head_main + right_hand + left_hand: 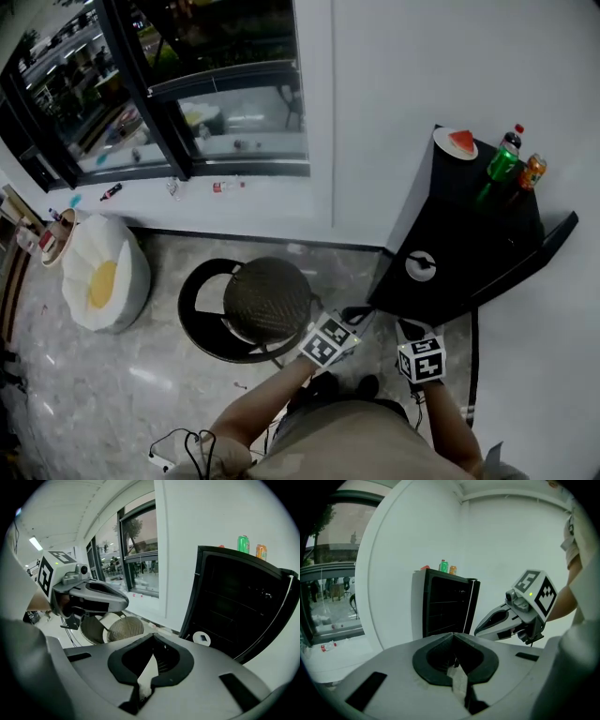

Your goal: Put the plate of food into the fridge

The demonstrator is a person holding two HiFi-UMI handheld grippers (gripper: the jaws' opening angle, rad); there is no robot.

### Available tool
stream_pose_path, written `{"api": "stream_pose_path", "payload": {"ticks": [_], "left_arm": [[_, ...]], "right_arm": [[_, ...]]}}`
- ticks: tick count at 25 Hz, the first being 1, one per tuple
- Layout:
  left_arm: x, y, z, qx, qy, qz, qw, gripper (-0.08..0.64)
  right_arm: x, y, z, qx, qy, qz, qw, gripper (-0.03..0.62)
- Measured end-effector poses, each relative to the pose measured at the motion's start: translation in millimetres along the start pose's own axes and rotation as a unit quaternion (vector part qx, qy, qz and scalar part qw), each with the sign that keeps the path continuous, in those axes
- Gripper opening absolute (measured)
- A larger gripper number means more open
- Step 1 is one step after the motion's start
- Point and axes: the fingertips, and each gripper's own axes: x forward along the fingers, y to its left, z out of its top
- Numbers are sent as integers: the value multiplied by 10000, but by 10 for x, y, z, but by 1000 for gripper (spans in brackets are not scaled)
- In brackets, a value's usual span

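Note:
A black mini fridge stands against the white wall, its dark door bearing a round white sticker. On its top lies a white plate with a red watermelon slice, beside a green bottle and an orange can. Both grippers hang low in front of the fridge, apart from it. My left gripper is shut and holds nothing; its jaws meet. My right gripper is shut as well, also with nothing in it. The fridge fills both gripper views.
A round black stool with a woven seat stands just left of the grippers. An egg-shaped cushion lies further left. A large window runs along the far wall. Cables trail on the marble floor.

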Motion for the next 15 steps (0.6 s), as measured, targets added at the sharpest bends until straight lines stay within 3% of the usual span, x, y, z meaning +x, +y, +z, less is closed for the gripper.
{"api": "stream_pose_path", "payload": {"ticks": [3, 15], "left_arm": [[-125, 23, -6, 23, 16, -39, 10000, 11], [-125, -209, -71, -153, -14, -283, 9995, 11]], "right_arm": [[-20, 106, 92, -39, -24, 1, 10000, 21], [-346, 123, -249, 353, 170, -330, 9987, 21]]}}
